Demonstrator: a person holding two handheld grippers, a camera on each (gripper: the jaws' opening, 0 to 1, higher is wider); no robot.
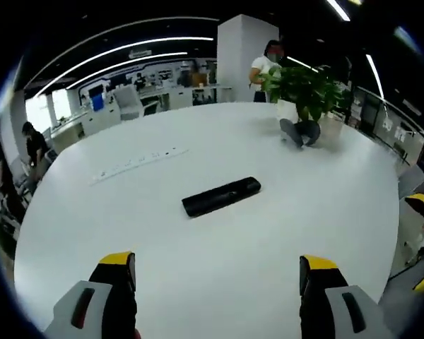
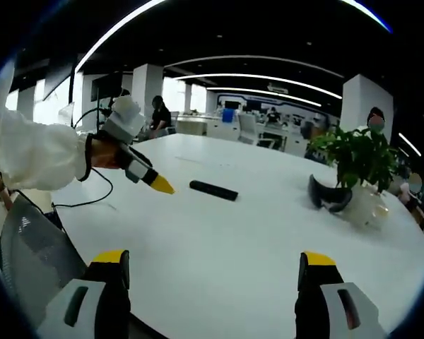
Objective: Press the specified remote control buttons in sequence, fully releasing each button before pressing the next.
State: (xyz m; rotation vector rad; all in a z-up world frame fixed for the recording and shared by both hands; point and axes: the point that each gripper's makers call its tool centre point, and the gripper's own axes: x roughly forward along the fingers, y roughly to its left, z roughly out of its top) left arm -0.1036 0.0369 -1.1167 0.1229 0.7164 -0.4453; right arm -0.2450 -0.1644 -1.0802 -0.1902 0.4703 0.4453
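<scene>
A long black remote control (image 1: 220, 196) lies flat near the middle of the round white table (image 1: 198, 275). My left gripper (image 1: 218, 263) hovers over the table short of the remote, its yellow-tipped jaws wide apart and holding nothing. In the right gripper view the remote (image 2: 213, 190) lies farther off. My right gripper (image 2: 215, 260) is open too, low over the table's near part. The left gripper (image 2: 160, 185) comes in from the left, held by a hand in a white sleeve, its yellow tip pointing toward the remote from a short distance away.
A potted green plant (image 1: 307, 88) and a dark curved object (image 1: 300, 132) stand at the table's far side. A white power strip (image 1: 138, 164) lies left of the remote. A grey chair (image 2: 35, 261) and a black cable (image 2: 92, 201) are near the table's edge. People stand in the office behind.
</scene>
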